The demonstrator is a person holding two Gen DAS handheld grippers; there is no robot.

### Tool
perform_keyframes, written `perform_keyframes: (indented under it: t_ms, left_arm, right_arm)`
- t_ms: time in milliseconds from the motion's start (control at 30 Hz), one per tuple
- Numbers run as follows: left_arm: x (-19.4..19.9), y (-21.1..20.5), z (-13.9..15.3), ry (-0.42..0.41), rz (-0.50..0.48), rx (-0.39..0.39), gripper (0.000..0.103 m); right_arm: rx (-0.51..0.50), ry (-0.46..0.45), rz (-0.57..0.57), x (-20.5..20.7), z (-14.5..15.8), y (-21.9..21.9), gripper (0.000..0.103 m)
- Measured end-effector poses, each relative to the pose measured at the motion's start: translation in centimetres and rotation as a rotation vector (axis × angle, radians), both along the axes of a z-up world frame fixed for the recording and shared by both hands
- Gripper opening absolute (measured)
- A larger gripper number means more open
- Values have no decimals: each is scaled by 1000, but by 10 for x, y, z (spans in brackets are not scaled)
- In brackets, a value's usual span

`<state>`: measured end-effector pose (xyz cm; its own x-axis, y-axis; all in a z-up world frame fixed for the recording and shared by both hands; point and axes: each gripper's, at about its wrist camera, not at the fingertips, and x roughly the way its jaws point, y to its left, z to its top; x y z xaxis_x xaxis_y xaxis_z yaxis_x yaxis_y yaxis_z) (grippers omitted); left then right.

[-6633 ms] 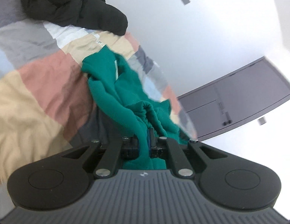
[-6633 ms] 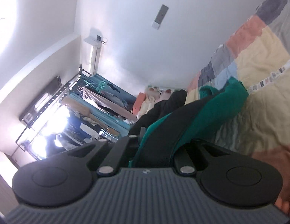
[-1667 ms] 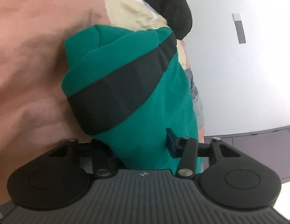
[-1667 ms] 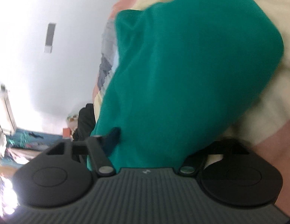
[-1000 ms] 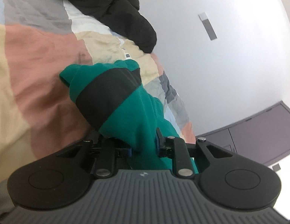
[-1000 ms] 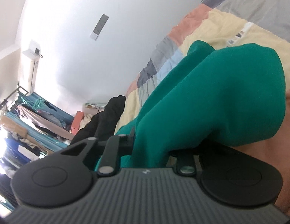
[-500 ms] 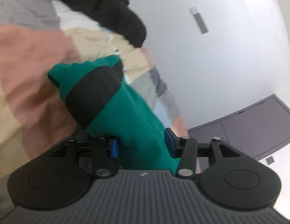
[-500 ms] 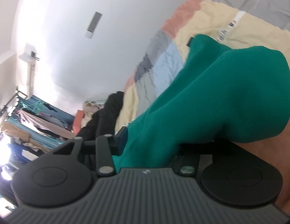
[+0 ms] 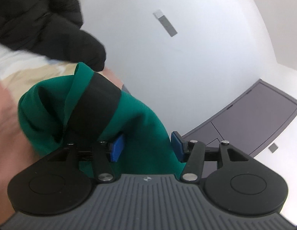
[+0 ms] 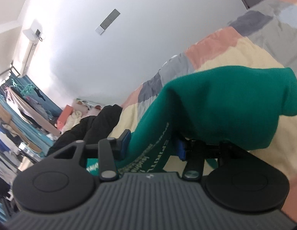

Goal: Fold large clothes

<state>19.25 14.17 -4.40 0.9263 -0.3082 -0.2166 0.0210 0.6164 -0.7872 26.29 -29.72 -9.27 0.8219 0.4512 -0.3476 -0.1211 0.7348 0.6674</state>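
Teal-green garment (image 9: 140,118) crossed by broad black band (image 9: 95,103); pale printed lettering along green fabric (image 10: 148,161) in right view. Patchwork bedcover (image 10: 221,44) in salmon pink, cream yellow, light and dark grey, pale blue blocks. Black jacket (image 9: 37,19) heaped on bedcover. Blue pads (image 9: 117,147) on black linkages above ribbed grey gripper bodies. White wall (image 9: 186,67), grey panel (image 9: 165,24), dark grey-purple cabinet (image 9: 263,115). Teal curtains (image 10: 29,94) in background.

The green garment (image 10: 221,103) is blurred at its right fold; its printed lettering (image 10: 148,164) is partly hidden behind the right gripper.
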Motion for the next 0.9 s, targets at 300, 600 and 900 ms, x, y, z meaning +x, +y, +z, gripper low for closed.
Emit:
perform_keyframes:
  t_ms: [300,600,900]
  left_arm:
    - [72,-4,-15,-130,38,64,66]
    - [136,-19,-42,-63,55,315,66]
    - [184,-22,-87,66,36,440,66]
  right_arm:
    - [-68,-30,-46,72,-8,13,53]
    - [-72,-38,-10,133,-47,14,58]
    - [-146,5,70,166,-79,22,58]
